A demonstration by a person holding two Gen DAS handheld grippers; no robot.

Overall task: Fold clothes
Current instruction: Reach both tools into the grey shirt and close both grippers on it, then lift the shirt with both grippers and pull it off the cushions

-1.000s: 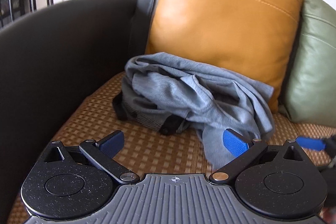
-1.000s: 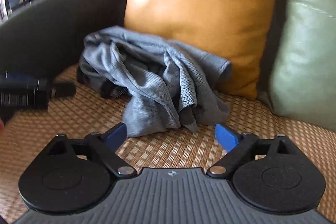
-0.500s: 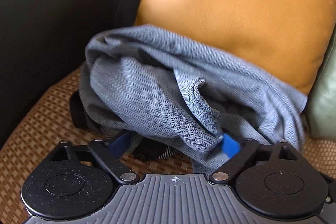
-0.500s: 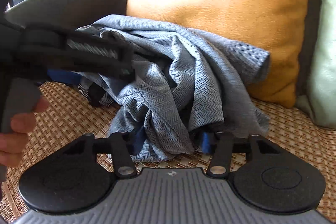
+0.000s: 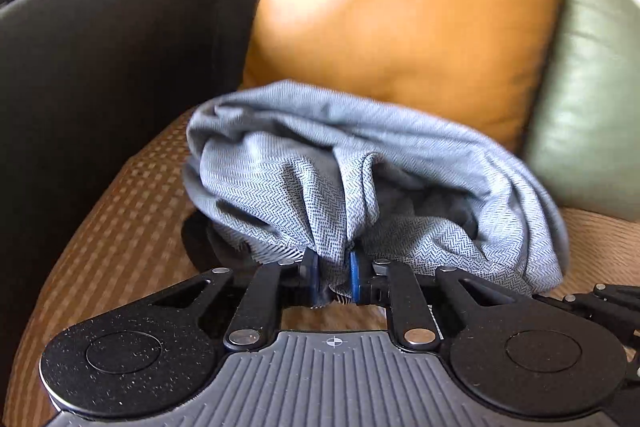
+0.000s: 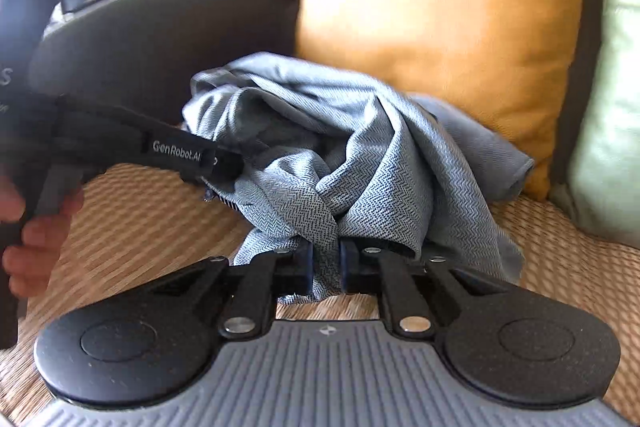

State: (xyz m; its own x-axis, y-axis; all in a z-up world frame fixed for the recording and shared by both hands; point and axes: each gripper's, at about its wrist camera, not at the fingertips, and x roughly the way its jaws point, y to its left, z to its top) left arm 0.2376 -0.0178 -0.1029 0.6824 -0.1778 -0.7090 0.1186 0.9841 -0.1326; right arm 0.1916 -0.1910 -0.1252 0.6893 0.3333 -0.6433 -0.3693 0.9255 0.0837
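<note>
Change: a second ago both pairs of jaws were spread wide, short of the cloth; now each is closing on a bunched fold of the grey garment (image 5: 400,179).
Left gripper (image 5: 334,277): nearly closed, a pleat of the herringbone cloth pinched between its blue pads.
Right gripper (image 6: 325,267): likewise nearly closed, a hanging fold caught between its pads; the left gripper's body and the hand holding it are seen at this view's left edge.
Garment: crumpled in a heap on the woven seat (image 5: 132,227) of the dark sofa, backed against the orange cushion (image 5: 400,7), the green cushion (image 5: 592,87) just beside it.
Garment versus grippers: its near lower edge is held at two separate points, the bulk lying beyond the fingertips.
Meaning for the task: folding is judged barely begun; two grips are secured, so lifting and spreading the heap is probably called for next.
Risk: bunched layers may be gripped together, so the cloth may not open flat.
</note>
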